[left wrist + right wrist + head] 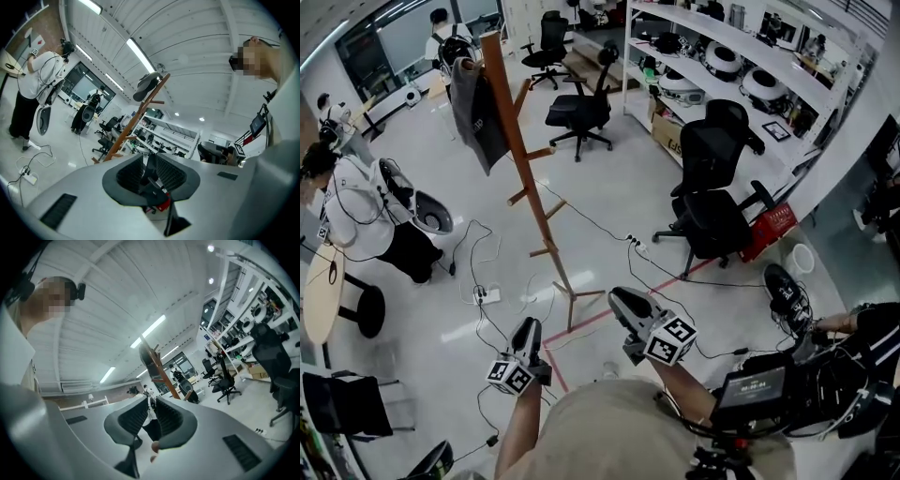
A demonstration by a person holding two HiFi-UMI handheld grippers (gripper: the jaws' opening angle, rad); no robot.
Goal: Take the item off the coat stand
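The wooden coat stand (pixel 521 150) rises from the white floor ahead of me. A dark item (pixel 476 112) hangs from a peg near its top. In the left gripper view the dark item (pixel 147 84) caps the leaning coat stand (pixel 133 124). The right gripper view shows that item (pixel 148 358) on the stand far off. My left gripper (pixel 528 324) and right gripper (pixel 620 296) are held low near the stand's base, well short of the item. Each one's jaws stand a little apart with nothing between them, seen in the left gripper (pixel 149 160) and right gripper (pixel 151 405) views.
Black office chairs (pixel 581 112) (pixel 712 216) stand right of the stand, before white shelves (pixel 722 56). A person in white (pixel 356 206) stands at the left by a round table (pixel 323 291). Cables and a power strip (pixel 487 295) lie on the floor near the stand's feet.
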